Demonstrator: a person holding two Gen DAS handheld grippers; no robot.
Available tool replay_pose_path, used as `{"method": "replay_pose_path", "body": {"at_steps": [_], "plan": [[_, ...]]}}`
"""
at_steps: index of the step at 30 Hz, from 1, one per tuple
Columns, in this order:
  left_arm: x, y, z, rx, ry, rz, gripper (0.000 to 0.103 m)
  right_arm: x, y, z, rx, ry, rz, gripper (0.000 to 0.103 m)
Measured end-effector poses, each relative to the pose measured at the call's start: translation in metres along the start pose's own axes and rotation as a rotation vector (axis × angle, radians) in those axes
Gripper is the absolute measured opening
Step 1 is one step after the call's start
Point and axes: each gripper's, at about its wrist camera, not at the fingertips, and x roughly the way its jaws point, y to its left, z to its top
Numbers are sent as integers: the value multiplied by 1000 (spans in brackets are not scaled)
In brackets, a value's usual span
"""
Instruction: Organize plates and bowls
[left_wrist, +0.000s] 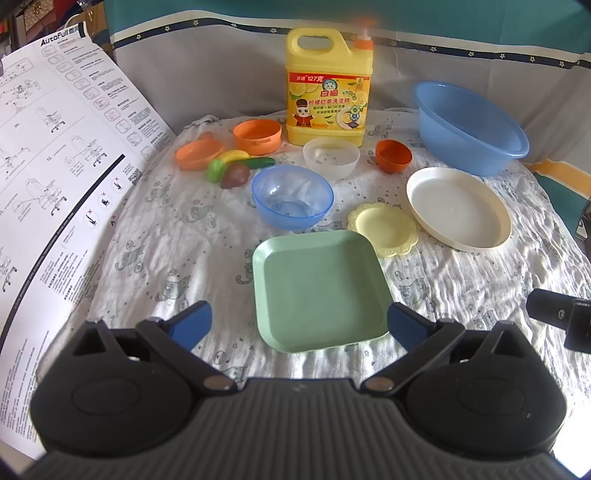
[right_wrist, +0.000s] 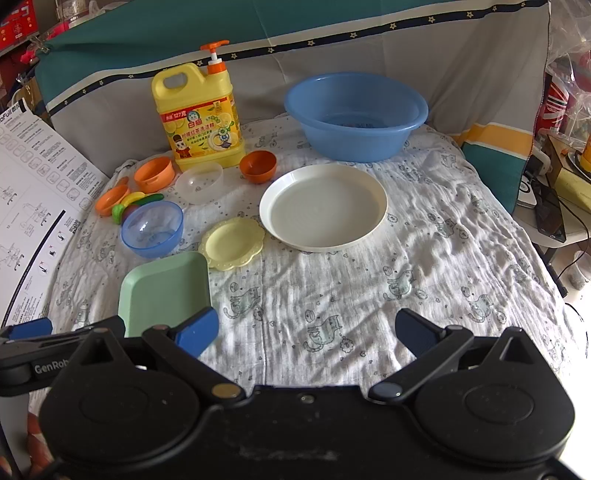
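Note:
A green square plate (left_wrist: 317, 288) (right_wrist: 166, 288) lies nearest on the cloth. Beyond it are a small yellow scalloped plate (left_wrist: 384, 229) (right_wrist: 232, 243), a big white round plate (left_wrist: 458, 208) (right_wrist: 323, 206), a clear blue bowl (left_wrist: 291, 195) (right_wrist: 152, 229), a clear white bowl (left_wrist: 331, 155) (right_wrist: 199, 182) and a dark orange bowl (left_wrist: 393, 155) (right_wrist: 258, 166). My left gripper (left_wrist: 299, 325) is open and empty, its jaws either side of the green plate's near edge. My right gripper (right_wrist: 306, 332) is open and empty over bare cloth.
A large blue basin (left_wrist: 469, 125) (right_wrist: 354, 114) stands at the back right beside a yellow detergent jug (left_wrist: 327, 92) (right_wrist: 201, 118). Two orange dishes (left_wrist: 256, 136) (left_wrist: 197, 153) and toy food (left_wrist: 232, 168) sit back left. An instruction sheet (left_wrist: 55, 166) lies left.

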Motion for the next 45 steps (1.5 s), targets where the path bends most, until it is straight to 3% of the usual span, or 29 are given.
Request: {"method": "replay_pose_path", "body": {"at_steps": [45], "plan": [[7,-1,-6,14,6,-6,103,12,-4,-1,13,31,-2,103]]}}
